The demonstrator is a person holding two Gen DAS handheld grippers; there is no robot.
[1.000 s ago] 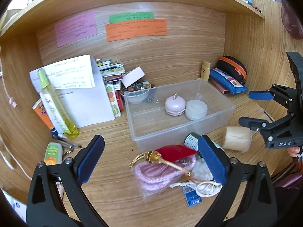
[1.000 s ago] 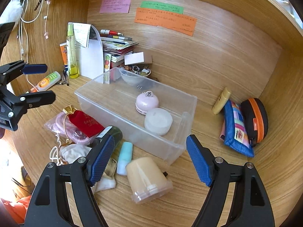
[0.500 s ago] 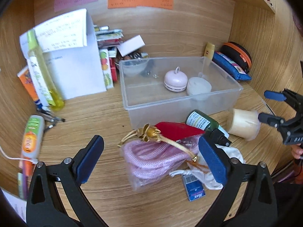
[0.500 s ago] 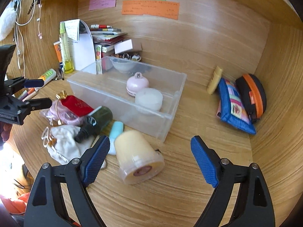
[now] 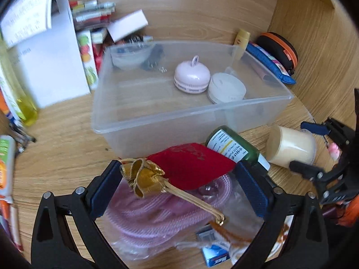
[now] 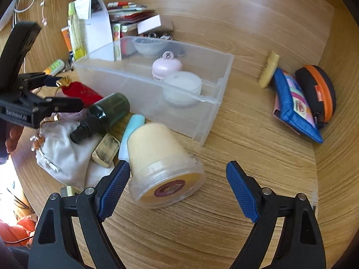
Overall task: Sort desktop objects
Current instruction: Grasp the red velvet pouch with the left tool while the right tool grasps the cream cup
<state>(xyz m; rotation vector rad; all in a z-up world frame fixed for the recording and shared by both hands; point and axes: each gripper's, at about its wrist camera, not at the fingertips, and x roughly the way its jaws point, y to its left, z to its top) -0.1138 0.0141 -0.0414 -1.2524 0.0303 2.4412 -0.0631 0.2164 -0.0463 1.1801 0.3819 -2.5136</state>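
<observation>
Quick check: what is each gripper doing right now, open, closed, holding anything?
Left gripper: open, straddling the red pouch, not gripping.
Right gripper: open around the cream jar.

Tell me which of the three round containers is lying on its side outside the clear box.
The cream-coloured jar, tipped over on the desk; the pink case and white jar sit inside the clear box.

**Desk items, sorting in progress**

Clear plastic bin (image 5: 157, 121) stood on the wooden desk, holding a pink round case (image 5: 192, 80) and a white round jar (image 5: 226, 88), touching. Outside its front wall lay a red pouch (image 5: 190, 165) over bagged pink cord (image 5: 157, 215), a green bottle (image 5: 233, 148) and a cream jar (image 6: 161, 163), tipped over.
</observation>
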